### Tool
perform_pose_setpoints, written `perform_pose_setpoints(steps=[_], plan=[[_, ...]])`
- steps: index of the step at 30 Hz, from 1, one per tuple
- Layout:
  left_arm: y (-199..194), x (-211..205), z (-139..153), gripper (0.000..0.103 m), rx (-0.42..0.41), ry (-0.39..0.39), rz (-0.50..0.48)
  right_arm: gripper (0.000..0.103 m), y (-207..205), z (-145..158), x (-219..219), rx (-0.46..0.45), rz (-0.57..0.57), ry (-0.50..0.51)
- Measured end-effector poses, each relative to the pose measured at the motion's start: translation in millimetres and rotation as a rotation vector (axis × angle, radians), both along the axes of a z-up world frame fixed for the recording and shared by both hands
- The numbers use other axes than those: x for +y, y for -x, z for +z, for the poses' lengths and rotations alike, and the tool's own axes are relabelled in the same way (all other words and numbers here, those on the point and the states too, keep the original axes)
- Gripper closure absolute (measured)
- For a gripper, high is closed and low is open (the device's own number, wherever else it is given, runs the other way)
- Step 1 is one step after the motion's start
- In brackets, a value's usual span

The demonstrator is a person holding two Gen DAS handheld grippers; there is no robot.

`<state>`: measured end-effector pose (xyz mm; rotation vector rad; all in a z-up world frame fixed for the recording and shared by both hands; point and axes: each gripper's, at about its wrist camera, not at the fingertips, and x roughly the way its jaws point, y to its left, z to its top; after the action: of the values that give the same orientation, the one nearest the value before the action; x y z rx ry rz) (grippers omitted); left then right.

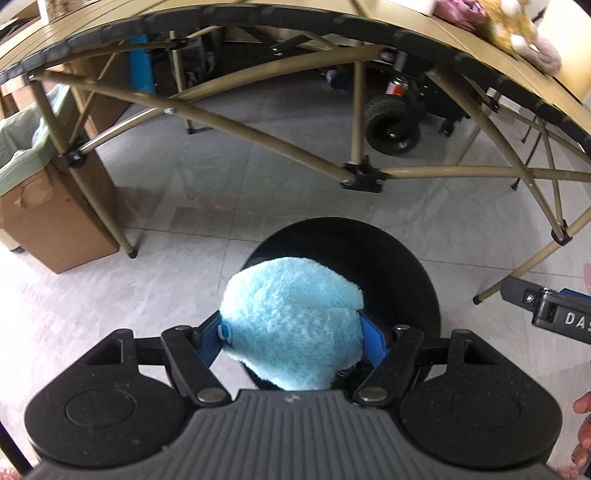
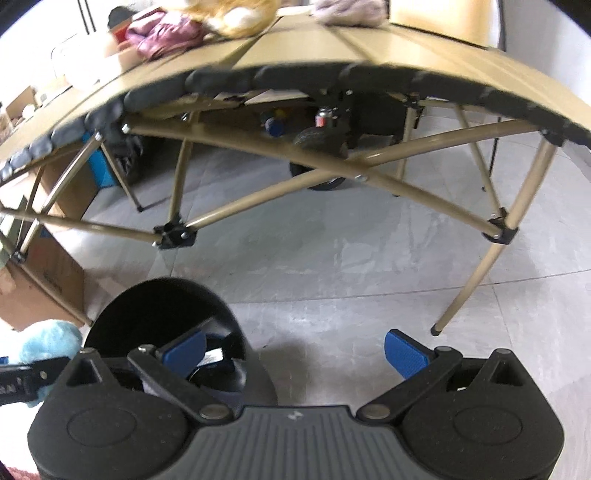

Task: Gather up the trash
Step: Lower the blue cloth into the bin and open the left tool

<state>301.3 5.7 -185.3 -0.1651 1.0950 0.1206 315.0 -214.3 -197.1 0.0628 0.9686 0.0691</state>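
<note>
Left wrist view: your left gripper clamps a fluffy blue plush directly over the round black bin on grey floor tiles. Your right gripper hangs released and empty beside that bin. Ahead stands a tan folding table on crossed tube legs; a cardboard box sits left.

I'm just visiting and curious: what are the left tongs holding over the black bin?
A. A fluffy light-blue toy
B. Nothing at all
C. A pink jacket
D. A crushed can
A: in the left wrist view the left tongs are shut on a fluffy light-blue toy, their blue pads pressing its sides, right above the open mouth of the black bin.
</note>
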Motion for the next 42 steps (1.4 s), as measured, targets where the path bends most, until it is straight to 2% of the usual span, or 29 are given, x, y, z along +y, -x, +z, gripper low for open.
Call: perform_pose_setpoints(steps=[8, 15, 32, 36, 38, 40, 42], plan=[[-17, -28, -6, 0.029, 0.011, -0.001, -0.058, 0.0, 2, 8, -21, -0.02, -0.051, -0.009], [-29, -40, -18, 0.029, 0.041, 0.004, -0.066, 0.0, 2, 11, -29, -0.027, -0.079, -0.017], [-34, -49, -46, 0.028, 0.131, 0.007, -0.099, 0.0, 0, 4, -24, -0.016, -0.068, 0.004], [-35, -49, -48, 0.021, 0.14, 0.015, -0.108, 0.0, -1, 3, -22, -0.015, -0.063, 0.008], [-34, -49, -48, 0.015, 0.141, 0.02, -0.109, 0.0, -1, 3, -21, -0.014, -0.06, 0.01], [-34, -49, -48, 0.003, 0.136, 0.018, -0.112, 0.0, -2, 3, -20, -0.013, -0.059, 0.011], [-33, -48, -47, 0.002, 0.128, 0.021, -0.114, 0.0, -2, 3, -21, -0.013, -0.058, 0.012]])
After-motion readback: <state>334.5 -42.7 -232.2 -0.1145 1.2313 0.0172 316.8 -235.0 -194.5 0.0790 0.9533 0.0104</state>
